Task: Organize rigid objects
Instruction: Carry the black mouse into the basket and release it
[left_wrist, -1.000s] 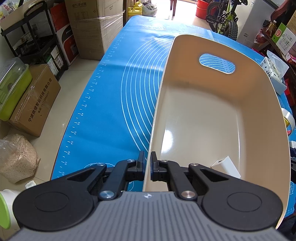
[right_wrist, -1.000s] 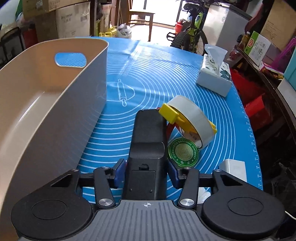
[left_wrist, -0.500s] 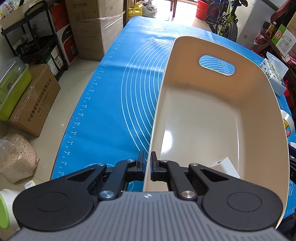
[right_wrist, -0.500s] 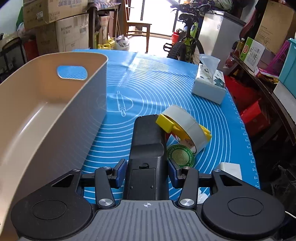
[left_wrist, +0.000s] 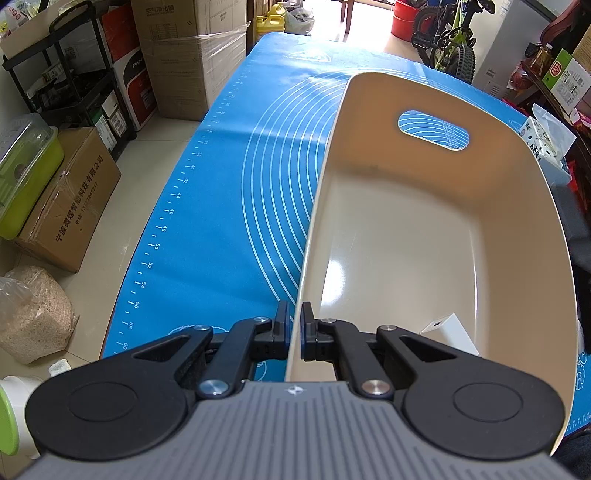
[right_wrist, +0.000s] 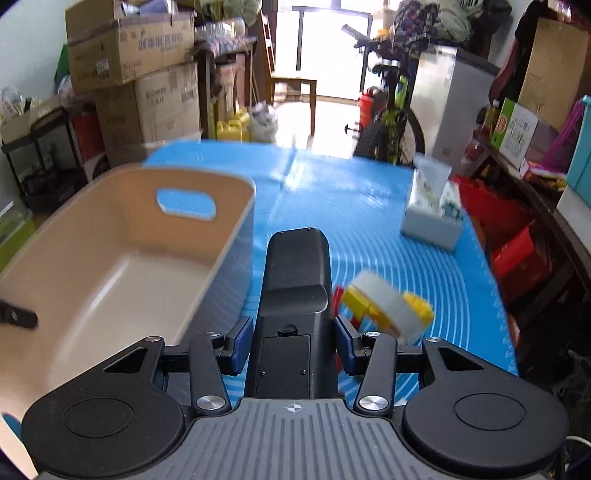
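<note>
While the left tool (left_wrist: 293, 326) pinches the near rim of the beige bin (left_wrist: 406, 236) on the desk's blue mat (left_wrist: 229, 221), a white box (left_wrist: 448, 332) lies inside. From the right wrist, the right tool (right_wrist: 291, 341) clamps a black device (right_wrist: 295, 295) – raised beside the bin, tape roll (right_wrist: 388, 308) near the desk's right edge.

I work in a cluttered home storeroom: stacked cardboard boxes (right_wrist: 129, 48), a parked bicycle (left_wrist: 448, 37), yellow jugs (right_wrist: 232, 127).

Both wrist views close over the mat, facing forward, sharing the beige bin (left_wrist: 424, 236) (right_wrist: 122, 266)
</note>
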